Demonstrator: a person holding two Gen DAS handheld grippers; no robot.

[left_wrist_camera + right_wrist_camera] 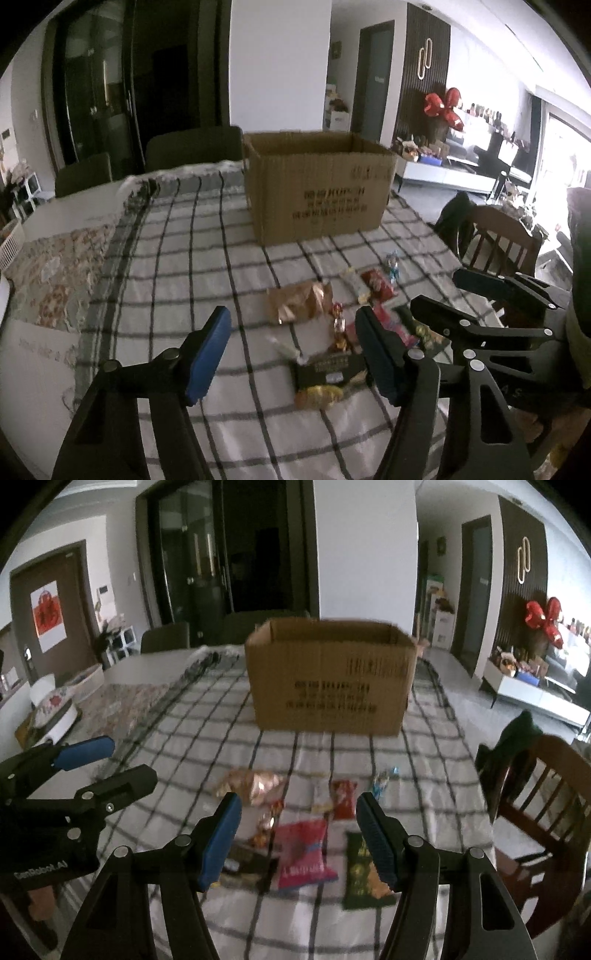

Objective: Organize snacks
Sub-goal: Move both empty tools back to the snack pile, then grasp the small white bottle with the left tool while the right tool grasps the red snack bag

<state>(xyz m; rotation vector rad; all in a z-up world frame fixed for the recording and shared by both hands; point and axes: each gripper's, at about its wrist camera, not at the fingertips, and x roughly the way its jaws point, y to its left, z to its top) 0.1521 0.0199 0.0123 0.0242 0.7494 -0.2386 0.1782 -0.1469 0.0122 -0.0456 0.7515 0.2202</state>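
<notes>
- Right wrist view shows the snacks lying loose in a cluster on the checked tablecloth [207,716], on the near side of the cardboard box [330,675].
- Nearest in that cluster are a pink packet [304,853] and, just to its right, a dark green packet [364,871]; a black packet [247,864] lies to the pink one's left.
- Farther back sit a crinkled gold-brown bag [251,784], a small red packet [343,799] and a blue-wrapped sweet [384,779].
- Left wrist view has the gold-brown bag [299,301] near the middle, the black packet [327,371] close in front, and an orange-yellow wrapped piece [319,395] touching its near edge.
- The box [317,184] stands upright with its top open; what it holds cannot be seen.
- The right claw [299,840] hovers above the pink packet with its blue-padded jaws spread wide and nothing between them.
- The left claw [293,354] is likewise spread apart and holds nothing, above the black packet.
- Each claw appears in the other's view: the left claw [122,764] at the left edge, the right claw [436,291] at the right edge.
- A wooden chair [543,797] stands beside the tabletop on the right.
</notes>
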